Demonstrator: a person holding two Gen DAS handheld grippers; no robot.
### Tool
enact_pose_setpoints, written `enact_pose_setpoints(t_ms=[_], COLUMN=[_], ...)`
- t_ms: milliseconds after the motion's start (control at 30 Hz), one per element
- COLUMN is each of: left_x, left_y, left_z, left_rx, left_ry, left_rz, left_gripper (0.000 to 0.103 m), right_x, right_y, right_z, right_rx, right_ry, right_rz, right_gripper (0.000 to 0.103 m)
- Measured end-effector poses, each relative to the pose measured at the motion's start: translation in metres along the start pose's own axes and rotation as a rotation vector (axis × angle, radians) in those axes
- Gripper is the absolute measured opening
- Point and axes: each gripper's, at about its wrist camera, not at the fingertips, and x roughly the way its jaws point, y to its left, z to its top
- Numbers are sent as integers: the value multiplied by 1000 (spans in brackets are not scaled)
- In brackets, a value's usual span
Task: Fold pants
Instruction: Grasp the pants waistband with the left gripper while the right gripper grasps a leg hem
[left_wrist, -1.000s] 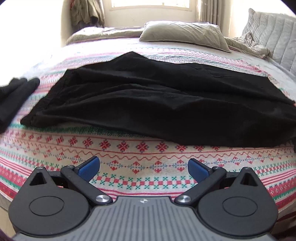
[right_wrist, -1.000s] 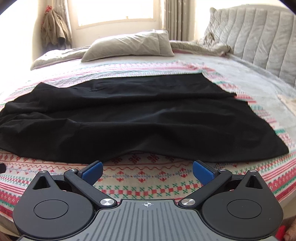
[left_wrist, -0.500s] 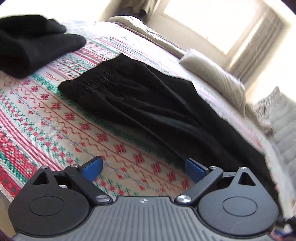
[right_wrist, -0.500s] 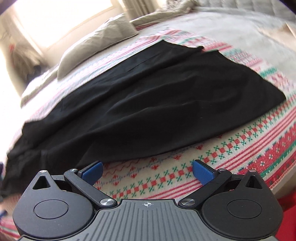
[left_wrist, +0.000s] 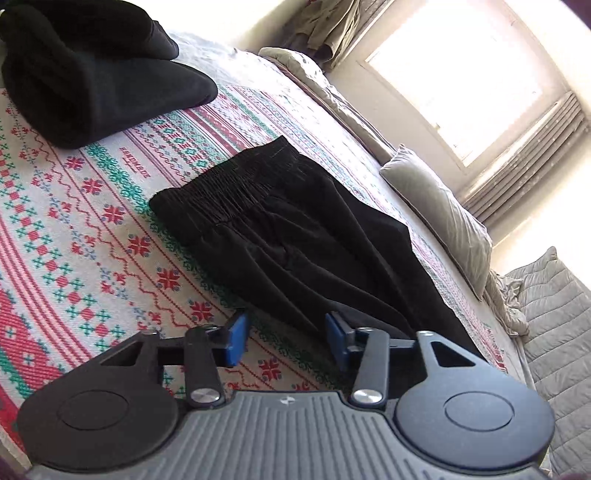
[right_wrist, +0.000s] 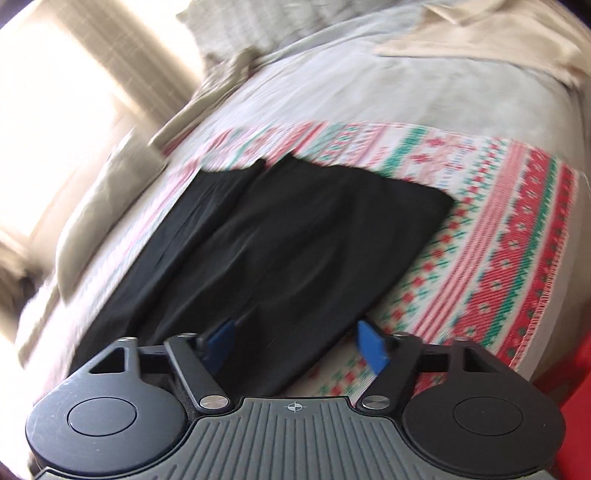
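Black pants (left_wrist: 295, 243) lie flat across a patterned red, green and white blanket (left_wrist: 74, 229) on the bed. In the left wrist view the gathered waistband (left_wrist: 225, 184) is at the left end. My left gripper (left_wrist: 284, 341) is open and empty, low over the near edge of the pants, part way along from the waistband. In the right wrist view the pants (right_wrist: 295, 236) show their leg hems at the far end. My right gripper (right_wrist: 295, 343) is open and empty, with the near edge of the leg between its blue pads.
A pile of folded black clothes (left_wrist: 92, 77) sits on the blanket left of the waistband. Grey pillows (left_wrist: 439, 214) lie by the bright window. A quilted headboard (left_wrist: 554, 332) is at the right. The blanket's hemmed edge (right_wrist: 543, 302) hangs over the bed side.
Both grippers have swung apart and dropped toward the pants' near edge, the left toward the waistband end, the right toward the hem end. Both jaws have narrowed but stay open.
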Motion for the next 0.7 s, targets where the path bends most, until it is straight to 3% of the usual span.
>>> enact_pose_setpoints(t_ms=[100,167,233,300,500,700], left_x=[5,9,13,11,-11,-25], left_y=[-5,-7,-6,-8,-13,-6], left_z=[1,1,2,3,0,-12], left_rx=[10,23,40,70,147,198], left_ry=[1,-5,-18,-31,-36,-7], left_rz=[-10,-8,5,34,80,116], left_gripper=[38,16,14,14,14,14], right_x=[2,5,8,7,-9,-10], right_y=[-14,-17,-17,-15,3,7], right_z=[6,8,10,10,14,6], right_rx=[72,73,51,16,-143,-236], right_ry=[-26,-51,-75,-96,-184,-174], right_rz=[-2,-22,-63,-84,-121,-204], right_gripper=[45,33,8,1,0,0])
